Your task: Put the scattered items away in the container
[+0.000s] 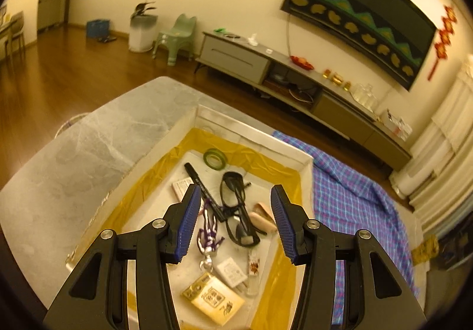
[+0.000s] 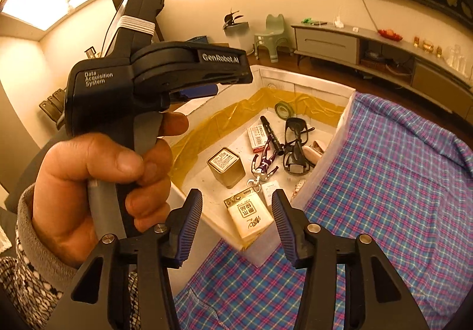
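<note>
Both of my hand-held grippers hang empty over the box [image 1: 295, 152], so I read this as the pull-back after a drop, with a sweep for leftovers due next. The left hand-held gripper [image 1: 233, 220] has its jaws wide apart with nothing between them. The right hand-held gripper [image 2: 236, 223] is also spread and bare.

To do this step well I would lift both clear of the box walls before swinging out, so a finger does not catch the rim or drag the yellow liner [image 1: 266, 161]. Then I would scan the counter [image 1: 88, 152] and the plaid cloth [image 2: 384, 182] for anything left outside. In these views I see none, though the cloth's folds could hide something small.

The items lie inside the box, below and ahead of both grippers. The glasses [image 1: 236, 202], the pen [image 1: 204, 188] and the keychain figure [image 1: 208, 229] sit in the middle. The tape roll [image 1: 215, 159] is at the far end, and the cigarette pack [image 2: 249, 216] and white adapter [image 1: 232, 272] are at the near end. The right view also shows a gold tin [image 2: 226, 166] standing by the liner. My left hand [image 2: 97, 185] shows there too, on its handle beside the box.
</note>
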The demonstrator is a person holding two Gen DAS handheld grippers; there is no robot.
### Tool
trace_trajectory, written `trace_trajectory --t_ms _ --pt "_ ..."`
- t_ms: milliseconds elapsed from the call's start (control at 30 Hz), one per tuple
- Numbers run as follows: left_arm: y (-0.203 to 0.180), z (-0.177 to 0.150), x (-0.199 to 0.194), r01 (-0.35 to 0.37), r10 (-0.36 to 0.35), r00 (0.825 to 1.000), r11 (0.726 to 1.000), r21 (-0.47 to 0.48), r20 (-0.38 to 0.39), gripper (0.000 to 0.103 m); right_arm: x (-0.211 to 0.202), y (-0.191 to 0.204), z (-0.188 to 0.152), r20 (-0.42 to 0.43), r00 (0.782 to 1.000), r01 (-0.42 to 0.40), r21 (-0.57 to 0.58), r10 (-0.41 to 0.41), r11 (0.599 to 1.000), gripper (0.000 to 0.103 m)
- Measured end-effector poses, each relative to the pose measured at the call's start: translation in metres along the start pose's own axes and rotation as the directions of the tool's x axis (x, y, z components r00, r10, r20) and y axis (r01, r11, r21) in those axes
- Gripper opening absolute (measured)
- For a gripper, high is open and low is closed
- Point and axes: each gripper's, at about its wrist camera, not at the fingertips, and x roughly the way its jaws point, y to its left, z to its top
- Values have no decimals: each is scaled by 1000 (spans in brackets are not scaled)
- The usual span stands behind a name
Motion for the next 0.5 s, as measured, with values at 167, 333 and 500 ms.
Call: trace_trajectory --t_ms 167,333,500 --pt "-1 -27 -17 31 -31 999 998 47 8 52 -12 8 -15 10 999 44 -16 -44 999 57" --pt "13 -48 -33 44 -45 998 998 42 37 55 -18 12 -27 7 999 37 2 -37 999 57" --pt "22 -56 -37 50 -51 998 998 30 28 55 -18 21 -36 -5 999 40 -14 -40 999 57"
